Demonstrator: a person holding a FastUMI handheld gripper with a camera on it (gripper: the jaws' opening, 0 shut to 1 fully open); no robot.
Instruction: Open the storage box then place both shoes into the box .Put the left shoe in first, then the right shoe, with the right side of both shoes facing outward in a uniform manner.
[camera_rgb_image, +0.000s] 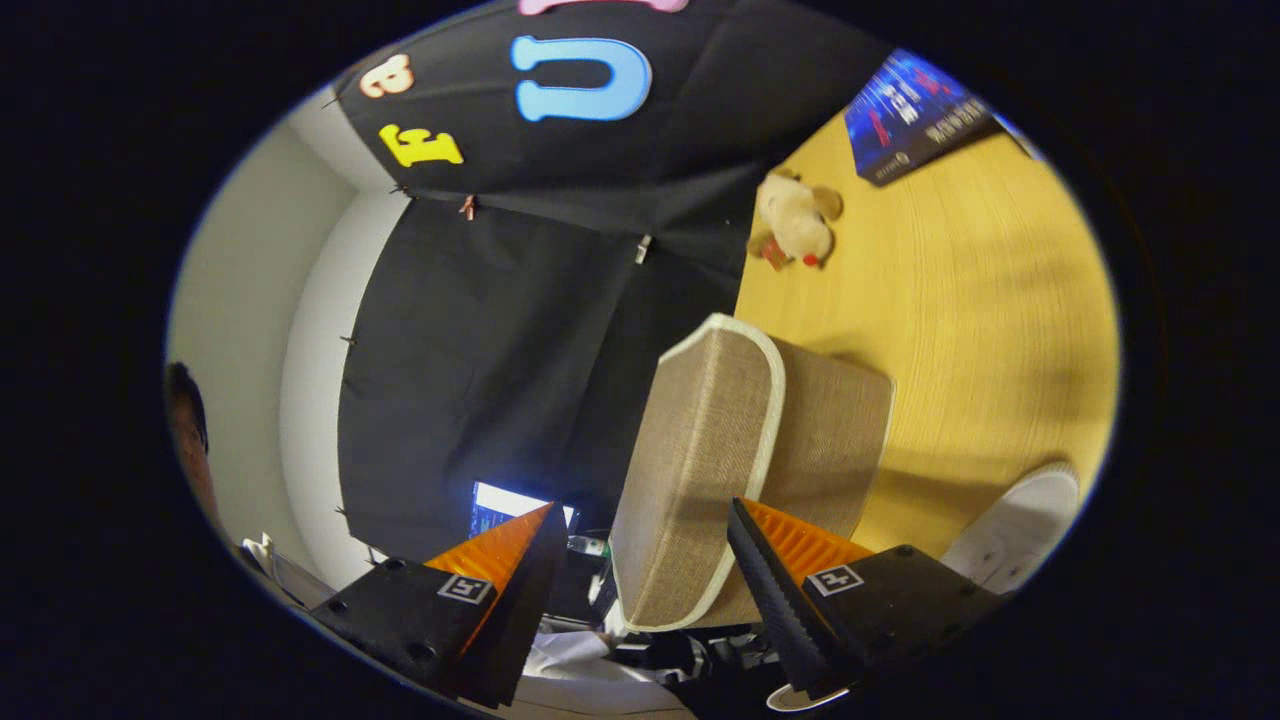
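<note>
Storage boxes: you have one (740, 460), lid (690, 470) raised, between the fingers.
Shoes: you can see one (1020, 530), right of the box.
Soft toys: one (795, 225), far on the table (980, 330).
Books: one (915, 110), far right.
Grippers: one (640, 560), fingers spread.

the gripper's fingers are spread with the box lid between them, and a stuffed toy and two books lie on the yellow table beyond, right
Almost. The gripper view shows one book, not two, on the yellow table past the stuffed toy. The rest holds: the gripper is spread, with the box lid between its fingers.
</note>
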